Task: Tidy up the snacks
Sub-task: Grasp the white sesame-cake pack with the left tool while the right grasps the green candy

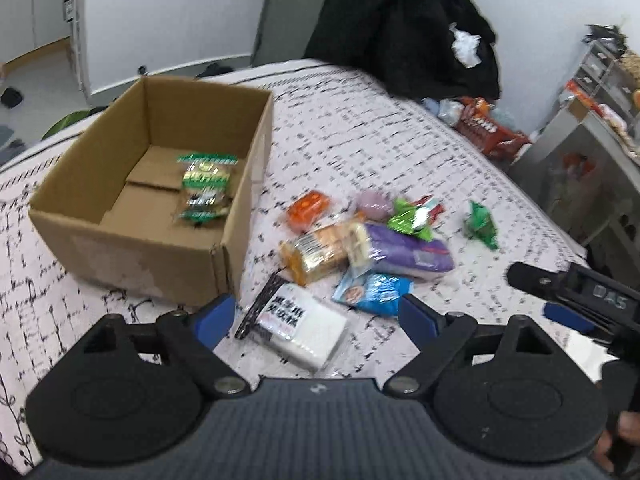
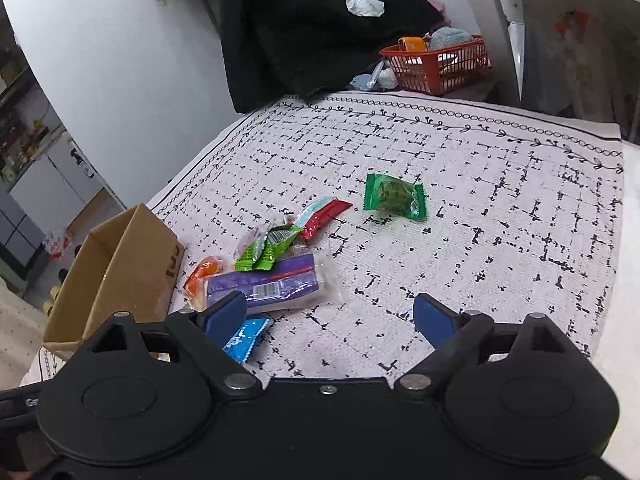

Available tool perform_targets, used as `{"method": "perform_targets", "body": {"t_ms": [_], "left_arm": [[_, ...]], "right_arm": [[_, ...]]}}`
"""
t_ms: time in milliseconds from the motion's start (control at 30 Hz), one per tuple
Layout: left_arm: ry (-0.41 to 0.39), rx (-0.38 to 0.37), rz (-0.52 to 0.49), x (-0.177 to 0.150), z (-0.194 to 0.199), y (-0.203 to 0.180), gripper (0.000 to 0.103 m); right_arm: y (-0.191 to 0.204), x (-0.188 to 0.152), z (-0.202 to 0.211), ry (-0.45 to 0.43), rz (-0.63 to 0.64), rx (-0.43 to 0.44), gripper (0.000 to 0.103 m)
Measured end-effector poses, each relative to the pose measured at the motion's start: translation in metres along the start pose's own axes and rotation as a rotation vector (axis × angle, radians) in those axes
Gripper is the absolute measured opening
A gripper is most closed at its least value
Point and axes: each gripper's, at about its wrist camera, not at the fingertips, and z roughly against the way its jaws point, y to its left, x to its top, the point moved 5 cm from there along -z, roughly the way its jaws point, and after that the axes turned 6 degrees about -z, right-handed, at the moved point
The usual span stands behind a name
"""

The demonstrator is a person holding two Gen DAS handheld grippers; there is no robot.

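An open cardboard box [image 1: 120, 248] stands at the left on the patterned cloth, with green packets [image 1: 206, 184] inside. Right of it lies a heap of snacks: a white packet with a black label [image 1: 300, 328], a bread packet [image 1: 320, 250], a purple packet [image 1: 408, 252], a blue packet [image 1: 372, 292] and an orange one [image 1: 308, 208]. My left gripper [image 1: 314, 304] is open just above the white packet, its pads not touching it. My right gripper [image 2: 329, 298] is open over bare cloth, its left finger beside the purple packet [image 2: 272, 284]. A lone green packet [image 2: 394, 196] lies farther ahead.
A black coat [image 2: 320, 20] is piled at the far end of the cloth. An orange basket [image 2: 440, 64] stands beside it. A metal cabinet [image 1: 580, 160] is close to the right side. The cloth's right edge [image 2: 618, 240] drops off near my right gripper.
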Motion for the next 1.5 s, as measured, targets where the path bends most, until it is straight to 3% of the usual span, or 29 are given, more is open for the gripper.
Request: {"method": "perform_targets", "body": {"t_ms": [167,500,833,933,1000,1100,1400,1500], "left_arm": [[0.015,0.045,0.016,-0.006,-0.020,-0.001,0.089],[0.039,0.113,-0.050,-0.019,-0.056,-0.010,0.089],[0.087,0.167,-0.068,-0.025,-0.079,-0.010,0.088],[0.096,0.163,-0.043,-0.026,-0.079,-0.007,0.080],[0.094,0.159,-0.045,-0.026,-0.077,-0.008,0.068],[0.088,0.153,-0.042,-0.026,-0.074,-0.009,0.063],[0.069,0.094,-0.021,-0.021,-0.065,-0.015,0.058],[0.056,0.077,-0.020,-0.017,-0.060,-0.018,0.057]], "right_arm": [[-0.013,0.000,-0.015,0.016,-0.005,0.006,0.090],[-0.032,0.000,-0.049,0.043,0.046,-0.023,0.090],[-0.030,0.020,-0.077,-0.002,0.111,-0.060,0.090],[-0.032,0.029,-0.083,-0.025,0.119,-0.081,0.089],[-0.034,0.036,-0.088,-0.033,0.116,-0.094,0.089],[-0.035,0.044,-0.093,-0.041,0.127,-0.109,0.083],[-0.029,0.065,-0.108,-0.044,0.152,-0.159,0.082],[-0.032,0.068,-0.121,-0.009,0.140,-0.174,0.073]]}}
